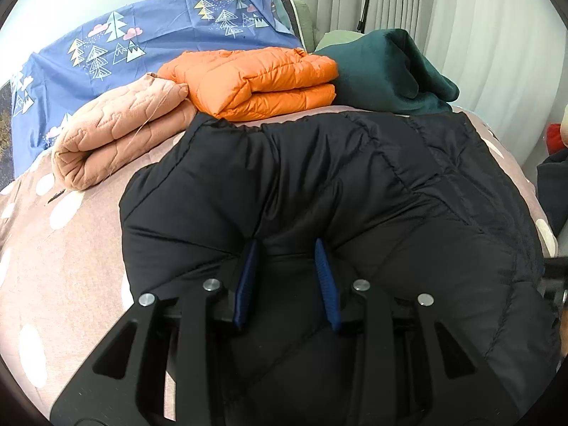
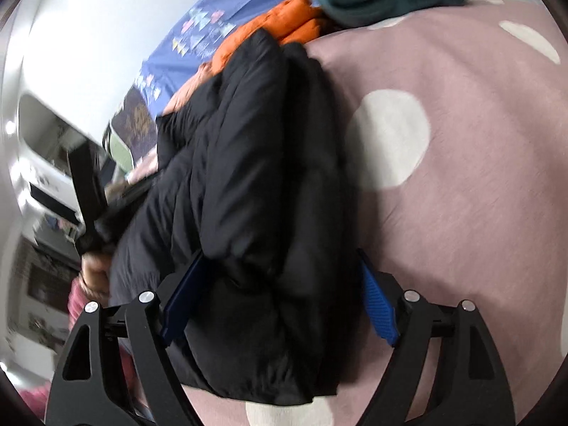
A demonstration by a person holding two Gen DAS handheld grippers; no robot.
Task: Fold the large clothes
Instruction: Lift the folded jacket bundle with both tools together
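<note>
A black puffer jacket lies bunched on the pink bedspread with white dots. My left gripper pinches a raised fold of it near the close edge, and the blue pads press into the fabric. In the right wrist view the jacket is a thick folded bundle. It sits between the wide-spread fingers of my right gripper. The right-hand blue pad stands just off the bundle's side. A hand with the other gripper shows at the left of that view.
At the back of the bed lie a folded orange puffer jacket, a folded pink quilted garment and a dark green blanket. A blue tree-print sheet lies behind them. Pale curtains hang at the right.
</note>
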